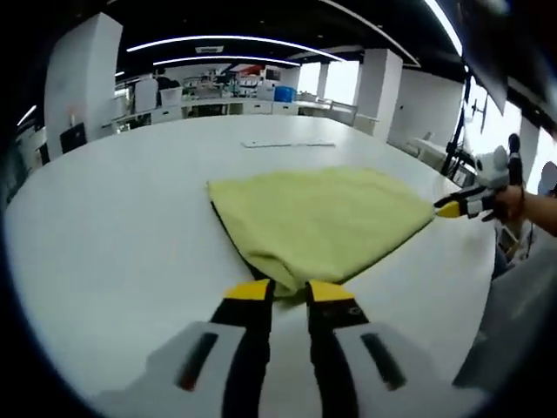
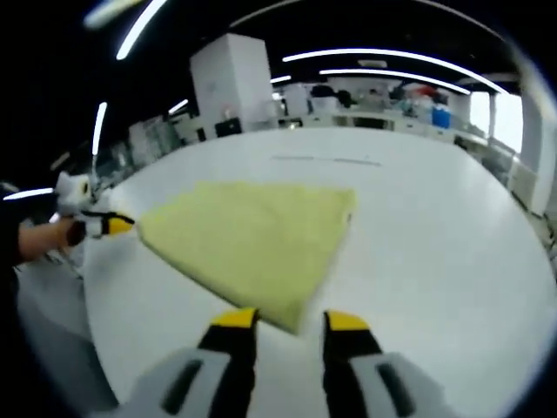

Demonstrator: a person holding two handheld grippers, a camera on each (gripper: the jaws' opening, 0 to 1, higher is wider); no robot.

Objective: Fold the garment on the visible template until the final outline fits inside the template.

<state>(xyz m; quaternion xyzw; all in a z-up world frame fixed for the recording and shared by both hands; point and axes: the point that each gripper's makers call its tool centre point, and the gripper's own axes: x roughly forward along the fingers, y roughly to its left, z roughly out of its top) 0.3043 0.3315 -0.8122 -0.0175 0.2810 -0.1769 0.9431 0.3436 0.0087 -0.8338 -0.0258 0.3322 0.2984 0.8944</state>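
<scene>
A yellow garment (image 1: 318, 222) lies folded flat on the white surface (image 1: 113, 218). The left gripper view alone shows a dark edge under the cloth's near-left side. The left gripper (image 1: 289, 291) pinches the nearest corner. The right gripper (image 2: 290, 320) has its jaws spread at another corner, cloth between them.

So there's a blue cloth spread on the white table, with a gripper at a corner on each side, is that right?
Not quite: the cloth is yellow, not blue, as the left gripper view shows. The rest holds: it lies on the white table, with the left gripper at its near corner and the right gripper at the far-side corner.
</scene>
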